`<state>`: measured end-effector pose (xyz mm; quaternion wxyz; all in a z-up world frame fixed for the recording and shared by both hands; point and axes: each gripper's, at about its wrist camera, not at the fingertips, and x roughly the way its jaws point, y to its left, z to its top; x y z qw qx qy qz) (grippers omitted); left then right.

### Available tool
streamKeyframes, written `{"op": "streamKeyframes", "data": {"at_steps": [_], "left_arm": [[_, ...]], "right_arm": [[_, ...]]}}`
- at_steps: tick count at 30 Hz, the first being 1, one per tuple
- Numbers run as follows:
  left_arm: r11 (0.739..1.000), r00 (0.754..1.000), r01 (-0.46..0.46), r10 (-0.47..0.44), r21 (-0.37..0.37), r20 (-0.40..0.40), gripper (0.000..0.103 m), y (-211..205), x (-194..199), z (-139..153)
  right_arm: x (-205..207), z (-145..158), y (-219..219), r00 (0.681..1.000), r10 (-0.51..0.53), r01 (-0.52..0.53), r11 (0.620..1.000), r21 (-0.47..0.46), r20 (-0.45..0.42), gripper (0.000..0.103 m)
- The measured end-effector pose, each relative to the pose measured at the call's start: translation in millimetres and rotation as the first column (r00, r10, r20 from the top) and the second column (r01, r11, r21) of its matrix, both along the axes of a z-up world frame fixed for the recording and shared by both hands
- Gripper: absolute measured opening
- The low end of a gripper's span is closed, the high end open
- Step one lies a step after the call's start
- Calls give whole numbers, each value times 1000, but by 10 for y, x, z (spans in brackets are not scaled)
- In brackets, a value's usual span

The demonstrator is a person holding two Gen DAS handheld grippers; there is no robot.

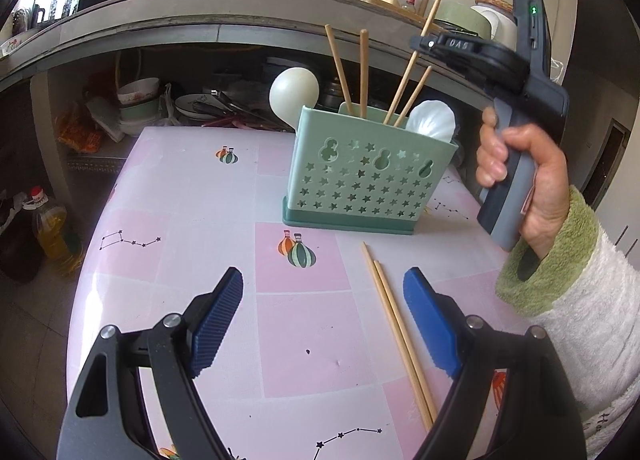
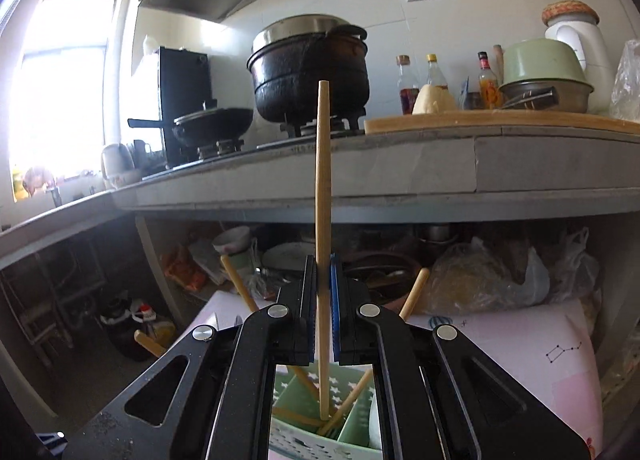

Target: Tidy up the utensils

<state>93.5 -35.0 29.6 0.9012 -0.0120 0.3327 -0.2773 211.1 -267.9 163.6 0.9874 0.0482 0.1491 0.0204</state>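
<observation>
A green utensil holder (image 1: pixel 368 172) with star cutouts stands on the pink table (image 1: pixel 192 220). It holds several chopsticks (image 1: pixel 362 72) and two white spoons (image 1: pixel 294 94). Two loose chopsticks (image 1: pixel 396 324) lie on the table between my left gripper's blue pads (image 1: pixel 216 324). My left gripper (image 1: pixel 324 296) is open and empty above them. My right gripper (image 2: pixel 323 284) is shut on one upright chopstick (image 2: pixel 322 180), its lower tip inside the holder (image 2: pixel 304 424). In the left wrist view the right gripper (image 1: pixel 424 43) is above the holder, held by a hand (image 1: pixel 528 180).
A grey kitchen counter (image 2: pixel 400 172) runs behind the table, with a black pot (image 2: pixel 310 68), a pan (image 2: pixel 212 124), bottles (image 2: pixel 434 76) and a kettle (image 2: pixel 580 44). Dishes and bags (image 2: pixel 480 276) fill the shelf below. An oil bottle (image 1: pixel 52 228) stands on the floor left of the table.
</observation>
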Motion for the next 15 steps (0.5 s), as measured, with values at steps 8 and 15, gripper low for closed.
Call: {"op": "streamKeyframes", "data": {"at_steps": [8, 15], "left_arm": [[1000, 1000, 7, -7, 7, -6, 80, -23, -8, -42], [1000, 1000, 8, -7, 24, -20, 80, -73, -12, -102]], "right_arm": [[-102, -322, 136, 992, 40, -47, 997, -62, -120, 5], [-231, -363, 132, 977, 73, -87, 994, -64, -200, 15]]}}
